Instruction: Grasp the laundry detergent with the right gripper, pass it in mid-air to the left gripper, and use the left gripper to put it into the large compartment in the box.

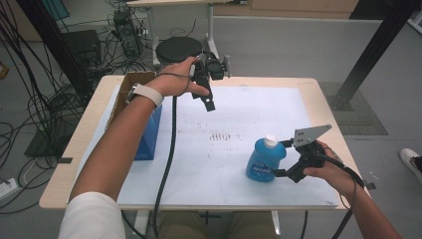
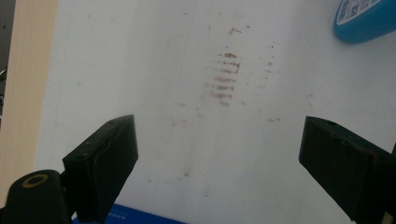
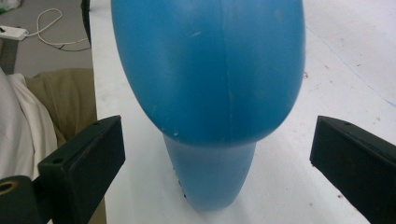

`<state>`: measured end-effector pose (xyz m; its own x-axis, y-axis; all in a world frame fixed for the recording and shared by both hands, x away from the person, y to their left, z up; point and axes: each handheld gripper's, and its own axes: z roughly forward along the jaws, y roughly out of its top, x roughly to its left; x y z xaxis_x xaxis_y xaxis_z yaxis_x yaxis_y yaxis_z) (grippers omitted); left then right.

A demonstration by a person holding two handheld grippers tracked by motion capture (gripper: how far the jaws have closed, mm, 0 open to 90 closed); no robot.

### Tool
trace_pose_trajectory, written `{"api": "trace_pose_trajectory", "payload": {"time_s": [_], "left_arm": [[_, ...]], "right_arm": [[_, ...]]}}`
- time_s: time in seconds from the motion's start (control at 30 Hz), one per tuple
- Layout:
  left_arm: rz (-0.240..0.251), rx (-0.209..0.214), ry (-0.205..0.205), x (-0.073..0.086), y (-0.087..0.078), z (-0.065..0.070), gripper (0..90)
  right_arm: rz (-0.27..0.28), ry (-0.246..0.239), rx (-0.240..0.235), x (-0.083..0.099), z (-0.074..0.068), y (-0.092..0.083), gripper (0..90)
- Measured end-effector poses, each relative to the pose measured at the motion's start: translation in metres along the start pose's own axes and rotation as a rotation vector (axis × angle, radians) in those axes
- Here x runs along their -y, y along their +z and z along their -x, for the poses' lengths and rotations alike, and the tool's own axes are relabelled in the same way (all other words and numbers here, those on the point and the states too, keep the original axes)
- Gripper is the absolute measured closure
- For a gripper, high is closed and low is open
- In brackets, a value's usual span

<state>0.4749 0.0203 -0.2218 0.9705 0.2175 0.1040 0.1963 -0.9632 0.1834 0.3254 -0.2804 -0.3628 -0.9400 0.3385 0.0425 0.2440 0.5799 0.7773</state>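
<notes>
The surface [image 1: 308, 87] is a wooden top covered by a white sheet, with a patch of brownish smudges [image 1: 221, 135] near its centre. Taking the sheet as a clock face in the high view, an open cardboard box with a blue side [image 1: 149, 134] stands at about nine o'clock, partly under the person's left forearm.

The blue bottle [image 1: 265, 159] with a white cap [image 1: 270, 140] stands upright at about four o'clock, near the front edge. It looks like rigid moulded plastic, smooth and rounded, with a wide bulging body and a narrower section that appears in the right gripper view. How full it is cannot be read, so its weight is a guess; a bottle of this shape would likely be moderately heavy if full and easy to tip if empty. The curved wall may slip under flat jaws, so the narrower waist looks the safer place to take hold, square across the body.

The right gripper [image 1: 281, 158] sits at the bottle's three o'clock side, its jaws spread wide on either side of the bottle and not yet touching it. The left gripper [image 1: 206, 97] hangs above the sheet at about twelve o'clock, jaws released, holding nothing.
</notes>
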Motion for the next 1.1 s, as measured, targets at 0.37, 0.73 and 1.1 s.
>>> {"api": "trace_pose_trajectory", "payload": {"time_s": [0.37,0.73,1.1], "left_arm": [[0.001,0.001,-0.006,0.0021,0.0019,0.0003,12.2],[0.008,-0.001,-0.012,0.004,0.001,-0.0003,12.1],[0.008,-0.001,-0.01,0.0038,0.0015,-0.0008,12.2]], "right_arm": [[0.001,-0.005,0.0,-0.001,-0.0002,-0.0007,3.2],[0.003,-0.007,0.005,-0.0026,0.0002,-0.0012,3.2],[0.002,-0.005,0.003,-0.002,0.0006,-0.0001,3.2]]}}
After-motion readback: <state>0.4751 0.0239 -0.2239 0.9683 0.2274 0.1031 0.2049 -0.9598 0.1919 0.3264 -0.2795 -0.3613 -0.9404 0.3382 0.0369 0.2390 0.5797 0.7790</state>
